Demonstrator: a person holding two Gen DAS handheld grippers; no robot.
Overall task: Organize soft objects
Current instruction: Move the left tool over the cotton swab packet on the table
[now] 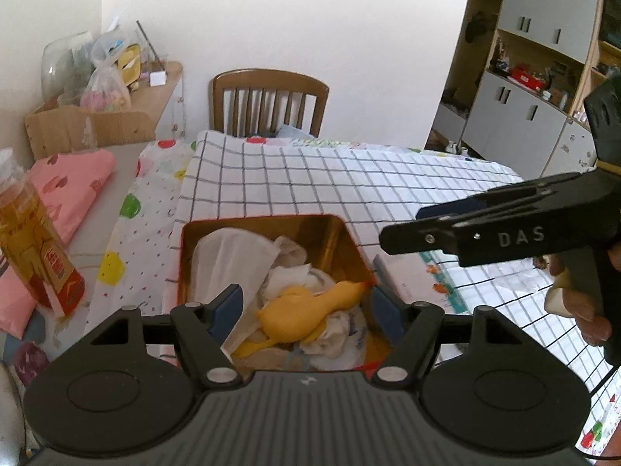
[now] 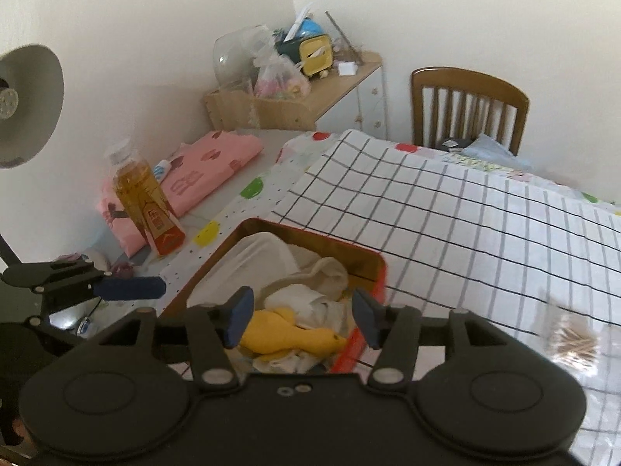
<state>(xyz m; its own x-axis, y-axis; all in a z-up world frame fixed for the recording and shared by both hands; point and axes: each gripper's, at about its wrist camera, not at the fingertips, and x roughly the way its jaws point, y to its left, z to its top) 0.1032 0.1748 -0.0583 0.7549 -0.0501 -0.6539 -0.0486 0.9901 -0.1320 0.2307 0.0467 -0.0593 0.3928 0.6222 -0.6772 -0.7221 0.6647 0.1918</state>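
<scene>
A yellow rubber chicken toy (image 1: pixel 306 312) lies on white cloths inside the orange metal tin (image 1: pixel 341 233). Both the left gripper (image 1: pixel 306 310) and right gripper (image 2: pixel 300 320) hover above, fingers spread, pinching nothing.

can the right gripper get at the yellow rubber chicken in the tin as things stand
Probably yes. The yellow rubber chicken lies on top of the cloths in the open tin, nothing covering it, and the right gripper hangs just above with its jaws apart. The left gripper hovers over the same tin and might crowd it.
</scene>
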